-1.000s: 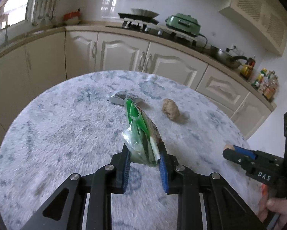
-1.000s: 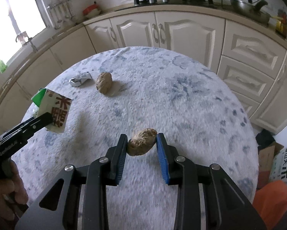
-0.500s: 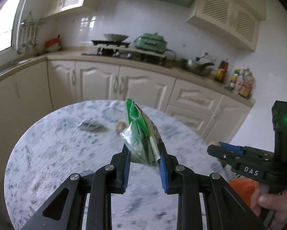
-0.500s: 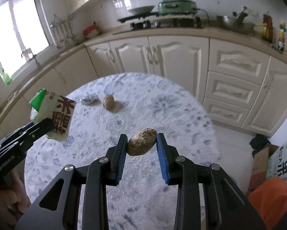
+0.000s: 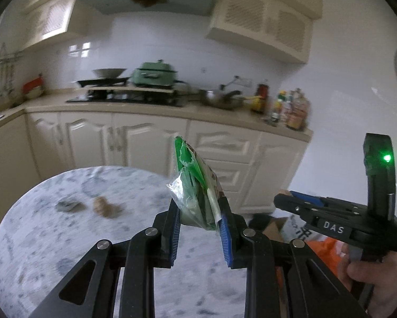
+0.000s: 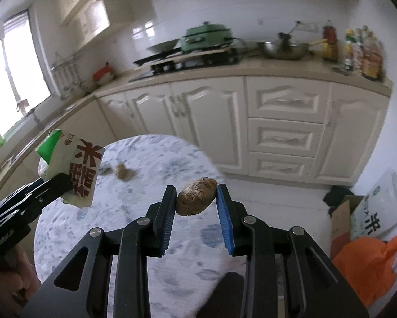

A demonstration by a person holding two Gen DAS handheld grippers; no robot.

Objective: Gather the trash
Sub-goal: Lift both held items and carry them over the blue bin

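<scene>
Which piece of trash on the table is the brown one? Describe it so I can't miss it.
On the round marbled table, look at its far side. Two scraps lie close together there: the crumpled brown wad, and a flatter grey wrapper beside it.

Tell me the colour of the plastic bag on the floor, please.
The plastic bag is orange; the right wrist view shows it best, at the lower right.

Both wrist views above round table [image 5: 39,238], facing kitchen counter [image 6: 251,70]
</scene>
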